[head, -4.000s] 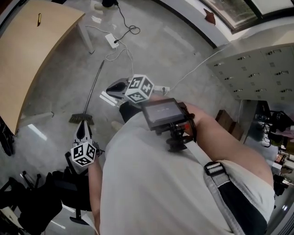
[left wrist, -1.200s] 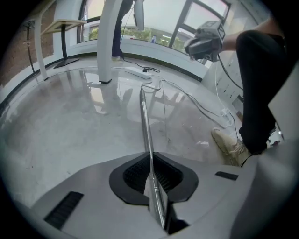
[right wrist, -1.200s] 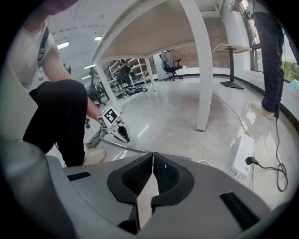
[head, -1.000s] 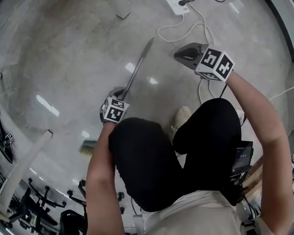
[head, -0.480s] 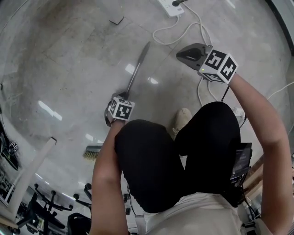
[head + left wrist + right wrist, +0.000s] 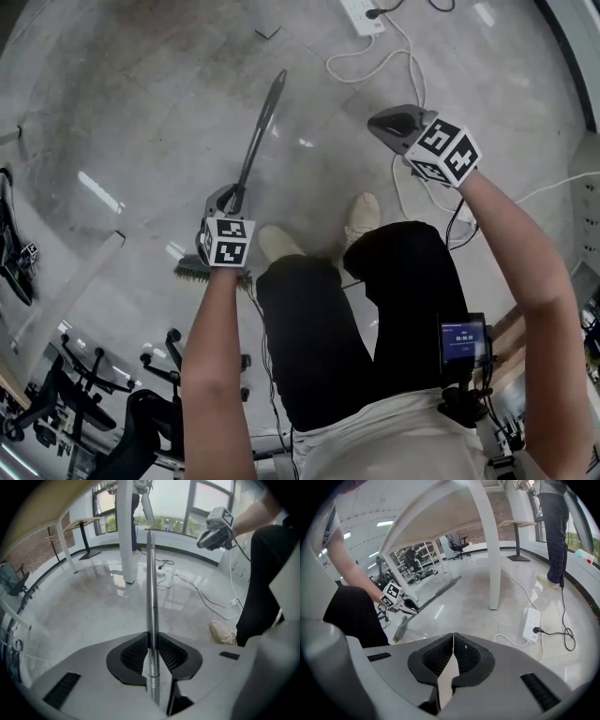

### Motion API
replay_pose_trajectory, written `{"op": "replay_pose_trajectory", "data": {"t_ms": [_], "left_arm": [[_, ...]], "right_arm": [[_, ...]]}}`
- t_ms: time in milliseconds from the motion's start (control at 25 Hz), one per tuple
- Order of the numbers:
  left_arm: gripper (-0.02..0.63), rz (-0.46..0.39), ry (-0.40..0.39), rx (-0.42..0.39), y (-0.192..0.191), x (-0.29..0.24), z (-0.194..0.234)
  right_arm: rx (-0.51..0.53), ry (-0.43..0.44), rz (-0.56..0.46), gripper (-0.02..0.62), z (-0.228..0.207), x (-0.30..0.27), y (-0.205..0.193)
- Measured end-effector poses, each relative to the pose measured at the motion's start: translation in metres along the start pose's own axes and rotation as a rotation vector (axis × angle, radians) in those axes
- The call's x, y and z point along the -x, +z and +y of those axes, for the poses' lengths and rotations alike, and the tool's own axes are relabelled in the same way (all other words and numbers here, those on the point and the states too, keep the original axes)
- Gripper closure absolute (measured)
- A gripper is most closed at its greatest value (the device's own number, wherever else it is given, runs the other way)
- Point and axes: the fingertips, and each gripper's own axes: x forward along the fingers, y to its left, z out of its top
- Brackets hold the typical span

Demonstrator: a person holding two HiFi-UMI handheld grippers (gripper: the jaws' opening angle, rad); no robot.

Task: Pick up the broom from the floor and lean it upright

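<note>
The broom has a long metal handle (image 6: 259, 129) and a brush head (image 6: 199, 269) low by my feet. My left gripper (image 6: 225, 201) grips the handle near its lower part, and its jaws are closing with the pole (image 6: 151, 597) pressed between the pads (image 6: 165, 651). The handle slants up and away from the floor. In the right gripper view the broom (image 6: 436, 592) and left gripper (image 6: 410, 606) show at the left. My right gripper (image 6: 386, 121) hangs off to the right, apart from the broom, its jaws (image 6: 453, 638) shut on nothing.
A white power strip (image 6: 362, 12) with looping cables (image 6: 405, 58) lies on the grey floor ahead. A white table leg (image 6: 488, 550) stands nearby. Black wheeled chairs (image 6: 56, 394) crowd the lower left. My shoes (image 6: 362, 214) are under the broom. Another person (image 6: 553, 527) stands farther off.
Both grippers have risen as the body straightened. The left one has lifted the broom's handle off the floor, and the brush head has slid closer to the feet.
</note>
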Motion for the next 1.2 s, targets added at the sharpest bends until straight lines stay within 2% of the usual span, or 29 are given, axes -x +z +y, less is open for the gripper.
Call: {"op": "replay_pose_trajectory", "data": {"t_ms": [200, 320, 440, 600, 760, 960, 1120, 1200], "left_arm": [[0.531, -0.077, 0.115, 0.044, -0.002, 0.085, 0.017], [0.531, -0.094, 0.207, 0.11, -0.01, 0.139, 0.029], [0.531, -0.095, 0.323, 0.23, -0.03, 0.193, 0.042], [0.531, -0.127, 0.46, 0.422, -0.047, 0.249, 0.063], [0.531, -0.165, 0.496, 0.593, -0.062, 0.277, 0.069], [0.531, -0.213, 0.537, 0.777, -0.063, 0.295, 0.066], [0.531, -0.268, 0.559, 0.953, -0.057, 0.298, 0.068], [0.531, -0.278, 0.555, 0.999, -0.053, 0.298, 0.073]], "right_arm": [[0.023, 0.064, 0.041, 0.577, 0.04, 0.023, 0.022], [0.009, 0.081, 0.072, 0.577, 0.064, 0.039, 0.033], [-0.002, 0.118, 0.087, 0.577, 0.096, 0.056, 0.047], [0.036, 0.19, 0.125, 0.578, 0.13, 0.075, 0.06], [0.037, 0.235, 0.141, 0.578, 0.154, 0.085, 0.075], [0.01, 0.31, 0.083, 0.577, 0.176, 0.092, 0.122], [0.064, 0.349, 0.089, 0.578, 0.189, 0.092, 0.151], [0.083, 0.359, 0.096, 0.577, 0.194, 0.092, 0.159]]}}
